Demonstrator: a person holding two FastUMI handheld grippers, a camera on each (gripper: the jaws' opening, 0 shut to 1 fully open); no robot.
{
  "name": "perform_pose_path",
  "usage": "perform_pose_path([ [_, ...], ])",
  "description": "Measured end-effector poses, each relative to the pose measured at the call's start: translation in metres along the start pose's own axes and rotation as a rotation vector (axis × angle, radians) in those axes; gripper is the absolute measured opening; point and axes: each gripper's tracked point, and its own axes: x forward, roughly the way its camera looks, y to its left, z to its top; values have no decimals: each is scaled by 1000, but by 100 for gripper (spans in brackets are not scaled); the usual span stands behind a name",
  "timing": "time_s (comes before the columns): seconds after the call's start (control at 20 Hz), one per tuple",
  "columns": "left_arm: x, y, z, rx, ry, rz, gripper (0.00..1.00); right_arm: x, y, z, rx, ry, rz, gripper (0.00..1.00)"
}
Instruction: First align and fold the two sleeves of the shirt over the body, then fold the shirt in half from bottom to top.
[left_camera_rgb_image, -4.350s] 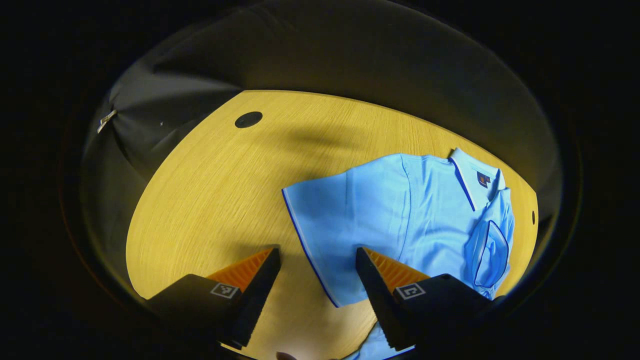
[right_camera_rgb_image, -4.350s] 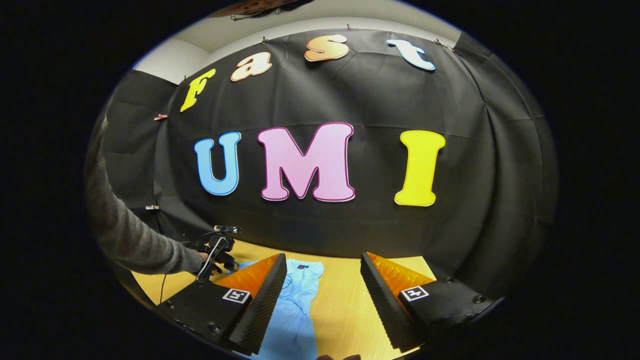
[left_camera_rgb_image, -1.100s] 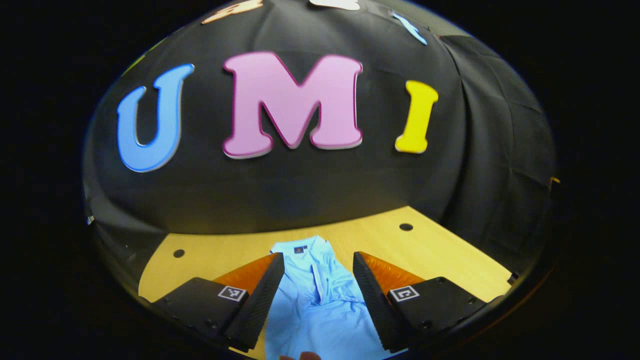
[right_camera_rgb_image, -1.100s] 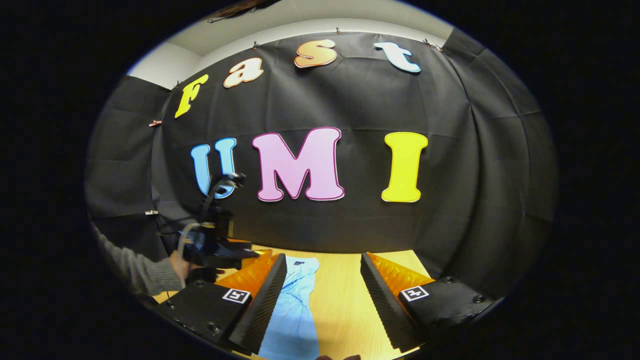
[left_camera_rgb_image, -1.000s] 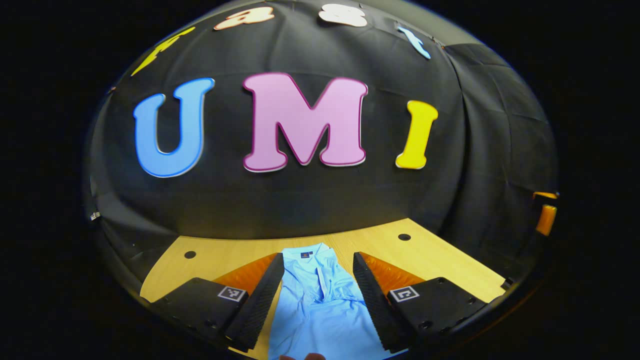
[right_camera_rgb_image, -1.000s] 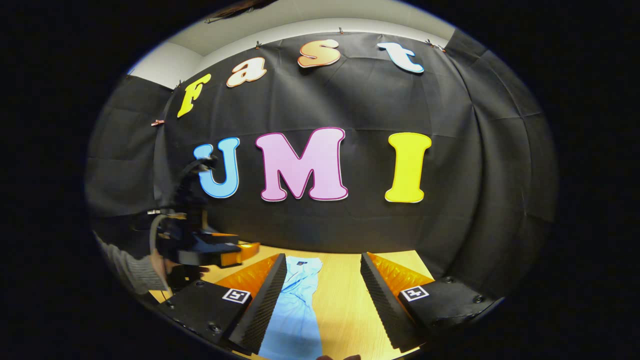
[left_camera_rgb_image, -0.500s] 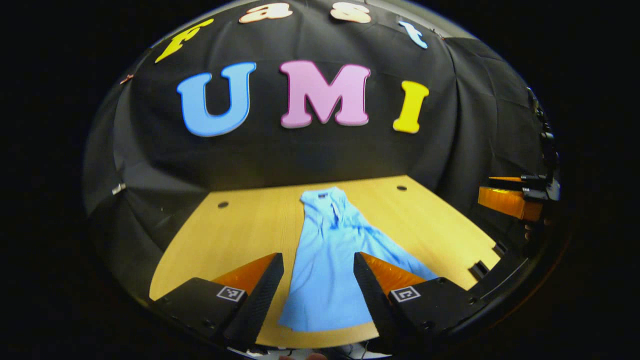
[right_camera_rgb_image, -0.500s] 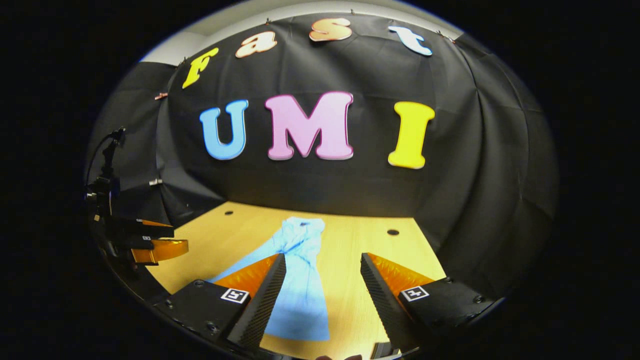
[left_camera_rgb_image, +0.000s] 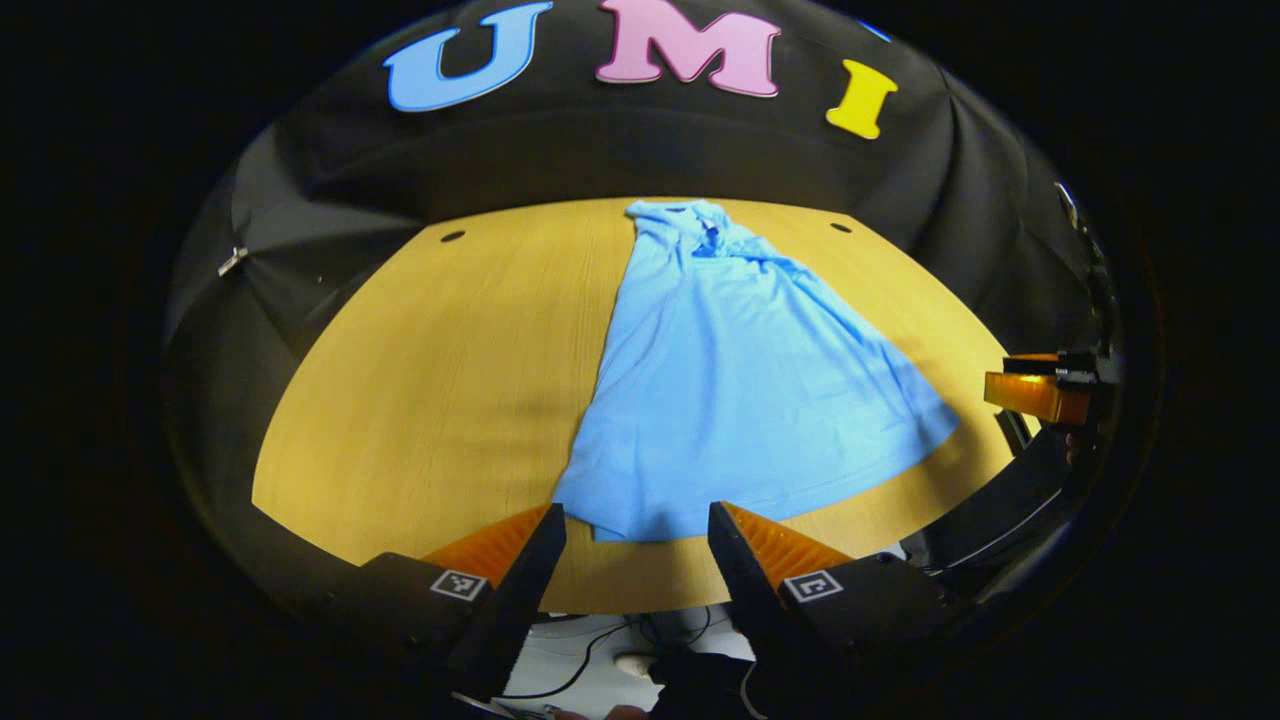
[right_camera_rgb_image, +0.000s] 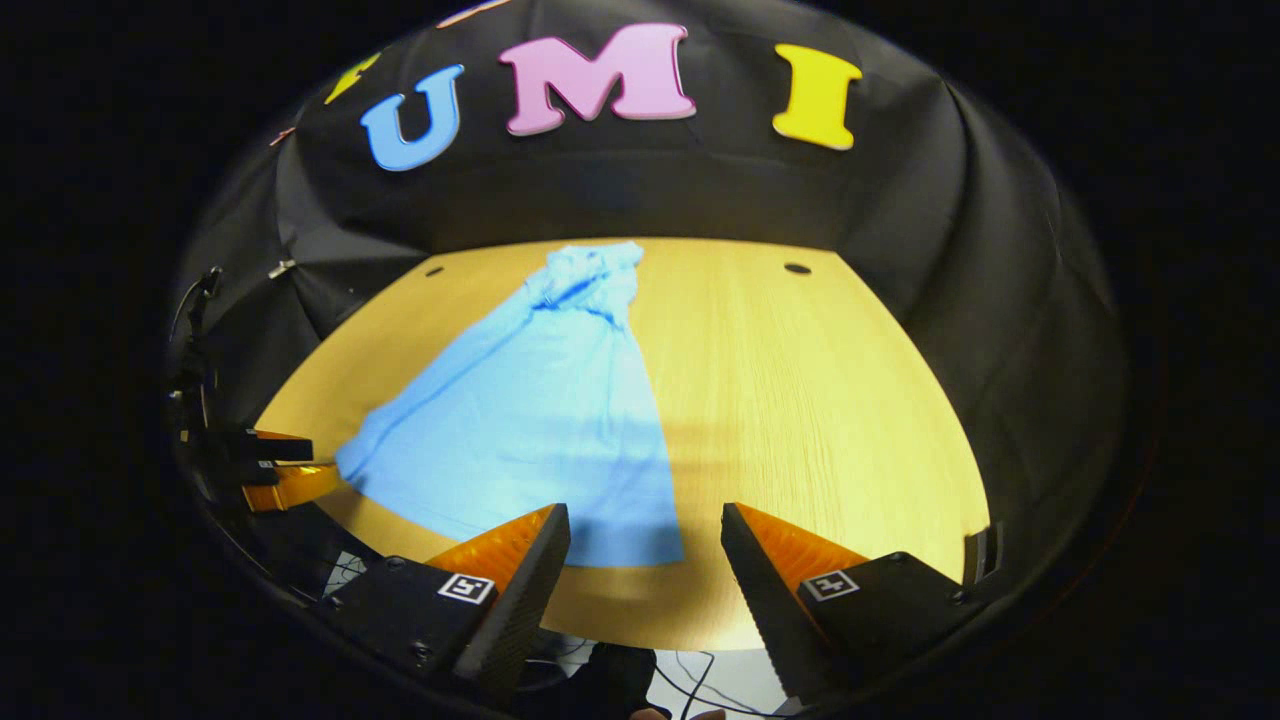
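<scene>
Two grippers: you hold both above the near edge of the counter (left_camera_rgb_image: 420, 370), neither touching anything.
Left gripper (left_camera_rgb_image: 632, 545): its fingers are spread wide with nothing between them, and past them you see the near hem of the shirt (left_camera_rgb_image: 720, 380).
Right gripper (right_camera_rgb_image: 640, 550): also spread wide and empty, with the hem's right corner just past its left finger.
Shirt: it lies flat on the counter, collar at the far end by the black cloth wall (left_camera_rgb_image: 330, 200), hem toward you; the body flares out wider toward the hem, and the cloth bunches up near the collar.
Sleeves: you cannot make them out clearly in the bunched cloth by the collar.
Counter: bare yellow wood on both sides of the shirt, with small dark holes (right_camera_rgb_image: 797, 268) near the far corners.
Other gripper in sight: in the left gripper view, your right gripper shows at the right edge (left_camera_rgb_image: 1040, 385), off the counter's side; in the right gripper view, your left gripper shows at the left edge (right_camera_rgb_image: 265, 470).
Below the edge: cables (left_camera_rgb_image: 590, 650) lie on the pale floor under the counter's near edge.
In the way: nothing lies on the shirt.
</scene>
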Motion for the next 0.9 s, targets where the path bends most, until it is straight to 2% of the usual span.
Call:
perform_pose_path([
  [0.25, 17, 7, -3, 22, 47, 22, 92, 28, 1, -20, -19, 73, 5, 95],
  [0.55, 31, 1, -8, 10, 77, 2, 93, 48, 18, -37, -39, 140, 8, 95],
  [0.65, 30, 2, -9, 4, 84, -1, 94, 54, 25, -33, -53, 130, 14, 95],
  [0.75, 32, -1, -8, 23, 94, -18, 87, 53, 29, -30, -54, 132, 23, 93],
  [0.8, 30, -3, -8, 35, 98, -28, 80, 56, 33, -30, -59, 134, 36, 88],
  [0.85, 31, -8, -8, 42, 102, -38, 76, 56, 37, -29, -73, 134, 49, 76],
  [0.9, 33, -10, -5, 44, 97, -43, 62, 59, 42, -30, -74, 137, 62, 67],
])
